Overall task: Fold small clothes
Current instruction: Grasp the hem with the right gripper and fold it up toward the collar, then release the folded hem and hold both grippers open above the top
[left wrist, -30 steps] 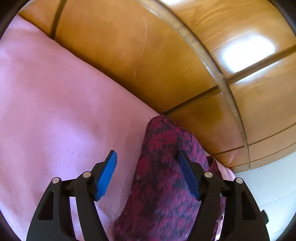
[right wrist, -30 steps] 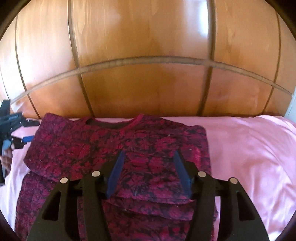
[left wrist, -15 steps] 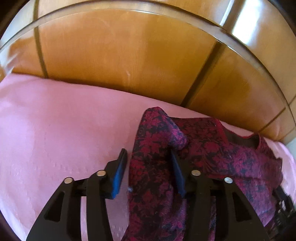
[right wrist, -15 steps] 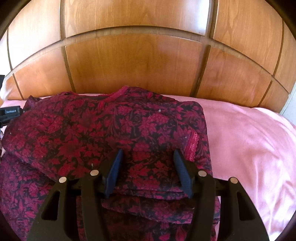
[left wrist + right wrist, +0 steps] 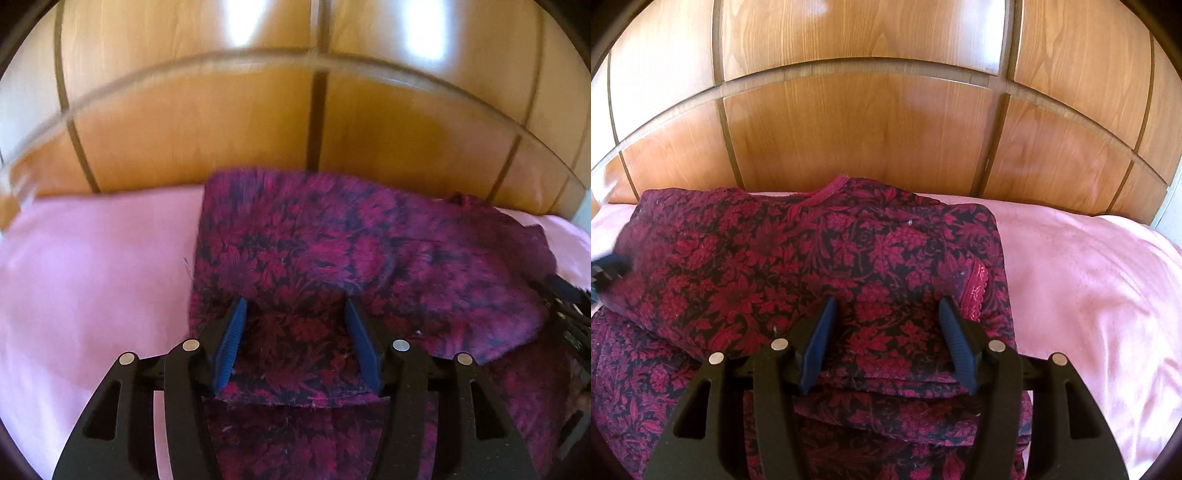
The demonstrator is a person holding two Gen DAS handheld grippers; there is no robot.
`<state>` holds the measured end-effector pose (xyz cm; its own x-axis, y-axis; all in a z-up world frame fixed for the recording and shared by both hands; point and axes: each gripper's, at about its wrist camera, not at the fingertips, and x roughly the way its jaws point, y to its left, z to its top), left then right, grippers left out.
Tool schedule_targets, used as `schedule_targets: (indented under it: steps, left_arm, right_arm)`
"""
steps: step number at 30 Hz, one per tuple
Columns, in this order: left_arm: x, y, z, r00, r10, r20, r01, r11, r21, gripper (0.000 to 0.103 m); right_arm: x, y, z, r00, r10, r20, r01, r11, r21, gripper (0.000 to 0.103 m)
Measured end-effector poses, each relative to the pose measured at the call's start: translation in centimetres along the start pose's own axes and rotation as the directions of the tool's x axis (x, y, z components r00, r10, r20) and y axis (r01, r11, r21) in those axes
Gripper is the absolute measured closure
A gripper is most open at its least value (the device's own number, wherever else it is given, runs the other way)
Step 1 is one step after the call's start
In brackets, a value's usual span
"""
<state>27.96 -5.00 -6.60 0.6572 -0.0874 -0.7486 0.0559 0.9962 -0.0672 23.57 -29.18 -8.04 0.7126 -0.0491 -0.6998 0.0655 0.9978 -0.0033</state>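
Red floral top [image 5: 812,266] lies on the pink sheet [image 5: 1089,295], against the wooden headboard [image 5: 868,129], long axis running left-right, sides already folded in.

Left gripper [image 5: 295,332]: half open after closing and easing back a little. A folded edge sits between the blue pads, no visible pinch.

Right gripper [image 5: 886,332]: half open, straddling the near folded hem, not clamped.

The top sits directly ahead of and under both tools. Left covers its left end, right its right.

No readable labels or writing.

Garment [image 5: 820,266] on sheet [image 5: 1089,295], before headboard [image 5: 868,129]
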Motion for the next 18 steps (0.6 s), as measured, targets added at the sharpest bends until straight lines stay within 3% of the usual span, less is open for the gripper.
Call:
schedule_targets:
  steps: [4,11,18]
  left_arm:
    - [-0.8,0.4,-0.1,1.000,0.022,0.014,-0.021,0.999,-0.027,0.048]
    - [-7.4,1.0,-1.9,0.993,0.045,0.107,-0.040,0.998,-0.048,0.048]
    - [-11.4,1.4,-3.7,0.987,0.051,0.149,-0.040,0.997,-0.072,0.048]
  right_arm:
    - [-0.1,0.0,0.1,1.000,-0.002,-0.001,0.002,1.000,-0.001,0.046]
    - [-0.1,0.0,0.1,1.000,-0.002,0.003,0.002,1.000,-0.001,0.046]
    - [-0.2,0.1,0.1,1.000,-0.025,0.010,0.025,1.000,-0.008,0.042]
